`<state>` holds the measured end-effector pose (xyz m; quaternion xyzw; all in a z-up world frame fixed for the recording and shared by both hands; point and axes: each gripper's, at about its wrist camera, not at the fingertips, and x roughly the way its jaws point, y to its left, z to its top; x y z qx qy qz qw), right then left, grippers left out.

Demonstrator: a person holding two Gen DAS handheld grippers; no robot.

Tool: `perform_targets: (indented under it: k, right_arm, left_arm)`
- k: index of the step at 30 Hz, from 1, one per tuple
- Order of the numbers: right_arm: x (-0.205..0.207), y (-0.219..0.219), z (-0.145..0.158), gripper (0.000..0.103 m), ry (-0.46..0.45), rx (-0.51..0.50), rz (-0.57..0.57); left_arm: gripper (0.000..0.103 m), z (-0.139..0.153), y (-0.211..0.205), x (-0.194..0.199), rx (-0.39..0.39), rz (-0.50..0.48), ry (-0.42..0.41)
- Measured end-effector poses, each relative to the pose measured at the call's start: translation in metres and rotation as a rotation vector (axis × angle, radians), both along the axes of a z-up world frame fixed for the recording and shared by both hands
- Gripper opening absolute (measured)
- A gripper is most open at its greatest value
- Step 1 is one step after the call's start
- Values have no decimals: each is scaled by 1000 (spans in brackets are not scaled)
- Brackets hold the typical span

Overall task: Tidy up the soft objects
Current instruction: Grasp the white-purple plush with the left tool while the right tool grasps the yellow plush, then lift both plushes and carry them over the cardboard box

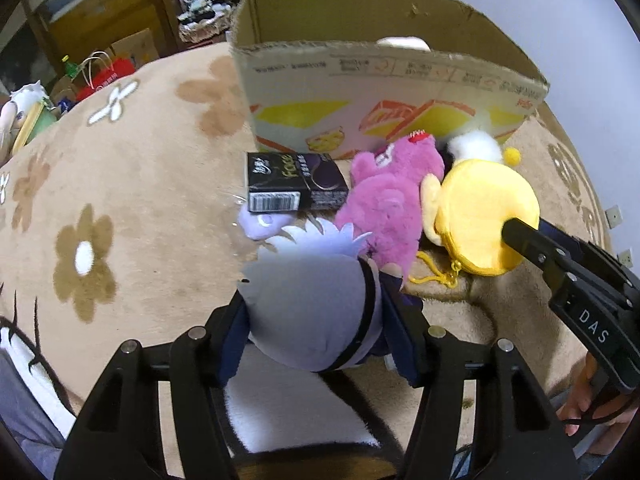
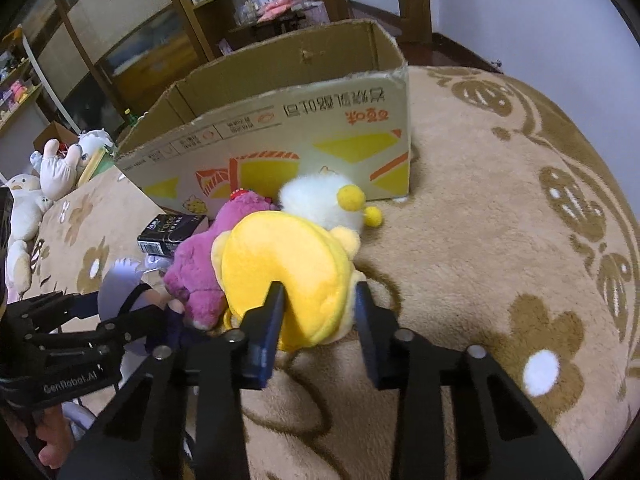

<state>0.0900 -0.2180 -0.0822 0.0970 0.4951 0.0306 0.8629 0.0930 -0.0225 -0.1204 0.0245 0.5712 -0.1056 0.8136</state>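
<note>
My left gripper [image 1: 316, 312] is shut on a lavender plush doll [image 1: 312, 304] with spiky pale hair, low over the blanket. My right gripper [image 2: 320, 300] is shut on a round yellow plush pouch [image 2: 284, 272], which also shows in the left wrist view [image 1: 484, 212]. A pink plush bear [image 1: 388, 196] lies between them and shows in the right wrist view [image 2: 200, 276]. A white fluffy toy [image 2: 320, 200] with yellow pom-poms lies behind the pouch. An open cardboard box [image 1: 360, 92] stands just beyond the toys.
A black packet [image 1: 292, 184] lies in front of the box on the tan flower-patterned blanket [image 1: 120, 200]. Several pale plush toys [image 2: 32, 200] sit off the blanket's left edge. Wooden cabinets [image 2: 120, 40] stand behind.
</note>
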Motion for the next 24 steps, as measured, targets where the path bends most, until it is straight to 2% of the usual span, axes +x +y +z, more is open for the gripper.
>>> perform_targets:
  k: [3,7,18,21,24]
  right_arm:
    - [-6,-1,10,28,-36,-6,-12]
    - [-18,-7,30,28,-98,1,-30]
    - [-36,-18,88,28,-307,-7,-59]
    - [-37,-24,104,28,-353,-6,-62]
    - [-34,-30,119,28,-399,-1,-69]
  left_arm:
    - [60,12,4,-4,2,24,-55]
    - [60,38,16,-10,0,71,-166]
    - [60,119,21,-31,-25,108,-592]
    - [60,138,22,-27,-57,95,-652]
    - [60,150,20,-20,-54,85,-704]
